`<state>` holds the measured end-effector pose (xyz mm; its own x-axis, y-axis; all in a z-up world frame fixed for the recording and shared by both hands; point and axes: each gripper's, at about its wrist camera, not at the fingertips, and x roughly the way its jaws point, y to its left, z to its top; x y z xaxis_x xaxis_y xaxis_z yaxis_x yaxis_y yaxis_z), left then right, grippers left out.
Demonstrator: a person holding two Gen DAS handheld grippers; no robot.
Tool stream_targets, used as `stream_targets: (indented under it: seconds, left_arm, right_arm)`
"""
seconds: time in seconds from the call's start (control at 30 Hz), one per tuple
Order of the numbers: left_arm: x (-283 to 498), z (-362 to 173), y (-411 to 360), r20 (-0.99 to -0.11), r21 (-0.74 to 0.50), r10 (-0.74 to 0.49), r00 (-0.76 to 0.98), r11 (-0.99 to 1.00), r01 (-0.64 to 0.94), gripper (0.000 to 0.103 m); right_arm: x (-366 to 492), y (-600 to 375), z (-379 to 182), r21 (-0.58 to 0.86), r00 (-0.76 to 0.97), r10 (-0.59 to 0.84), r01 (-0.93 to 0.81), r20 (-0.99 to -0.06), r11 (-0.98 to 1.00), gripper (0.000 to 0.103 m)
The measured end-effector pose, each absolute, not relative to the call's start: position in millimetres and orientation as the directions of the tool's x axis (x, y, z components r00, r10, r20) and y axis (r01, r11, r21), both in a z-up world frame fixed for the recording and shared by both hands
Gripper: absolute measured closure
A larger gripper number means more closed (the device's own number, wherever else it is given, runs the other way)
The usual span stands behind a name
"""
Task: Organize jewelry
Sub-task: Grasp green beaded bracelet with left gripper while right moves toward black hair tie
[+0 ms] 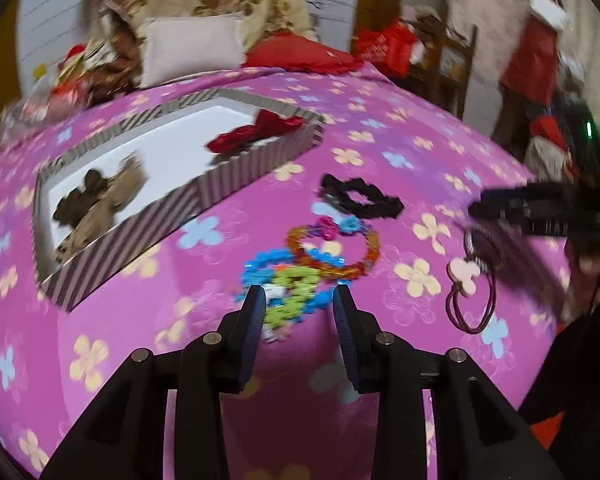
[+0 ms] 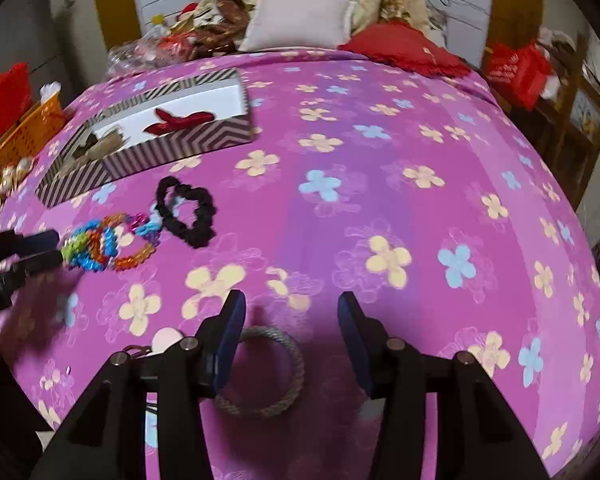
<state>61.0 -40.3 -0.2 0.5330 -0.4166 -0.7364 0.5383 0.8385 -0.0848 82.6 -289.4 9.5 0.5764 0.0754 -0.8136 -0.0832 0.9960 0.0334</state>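
Lying on a bed, a pink blanket with flowers on it is seen in both views.

At the far left of the left wrist view, a striped box is set on the blanket. A brown hair clip is lying in its near end and a red bow in its far end. To the right of the box, a pile of bright bead bracelets is spread on the blanket. Just behind the pile, a black scrunchie is lying. Further right, a dark hair tie with a pale flower is seen. The left gripper is held just over the near side of the bracelets. Its jaws are spread and nothing is pinched between them. At the right edge the right gripper is seen as a dark blur, just over the hair tie.

In the right wrist view, the left gripper is seen at the left edge, right beside the bracelets. The box is behind them and the scrunchie is just to their right. The right gripper is held low over the blanket. Its jaws are spread wide with nothing between them. A grey rope ring is lying under the left finger, partly hidden by it. At the head of the bed a grey pillow and a red pillow are resting.
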Motion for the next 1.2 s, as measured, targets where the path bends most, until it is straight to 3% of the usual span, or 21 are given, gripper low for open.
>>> stream_targets:
  seconds: [0.1,0.23,0.47,0.6,0.83,1.03,1.2]
  left_arm:
    - [64.6,-5.0,-49.5,-0.746,-0.037,-0.378,0.548,0.845,0.533,0.078]
    - [73.3,-9.0,-44.4,-0.754,-0.053,-0.355,0.552,0.871,0.489,0.094]
    - [71.9,12.0,7.8,-0.674,-0.255,-0.491,0.551,0.855,0.451,0.094]
    - [79.5,5.1,29.8,-0.680,-0.313,-0.495,0.541,0.863,0.396,0.094]
    - [82.9,-5.7,44.1,-0.729,-0.285,-0.421,0.540,0.904,0.320,0.094]
    - [78.6,18.6,72.5,-0.663,-0.320,-0.422,0.619,0.907,0.274,0.094]
    - [84.1,30.3,90.0,-0.640,-0.324,-0.379,0.668,0.922,0.213,0.094]
  right_arm:
    - [85.2,-291.7,9.8,0.037,0.578,0.072,-0.071,-0.813,0.997,0.053]
    - [86.5,-288.1,11.3,0.036,0.582,0.080,-0.087,-0.809,0.996,0.053]
    - [86.8,-286.9,13.2,0.042,0.588,0.089,-0.093,-0.804,0.995,0.053]
    - [88.8,-283.0,15.9,0.053,0.597,0.102,-0.100,-0.796,0.994,0.053]
    - [91.9,-252.5,17.0,0.079,0.595,0.182,-0.195,-0.783,0.978,0.053]
    - [95.0,-216.4,11.4,0.149,0.542,0.306,-0.315,-0.783,0.937,0.053]
    - [100.6,-197.6,7.7,0.111,0.534,0.285,-0.334,-0.796,0.936,0.053]
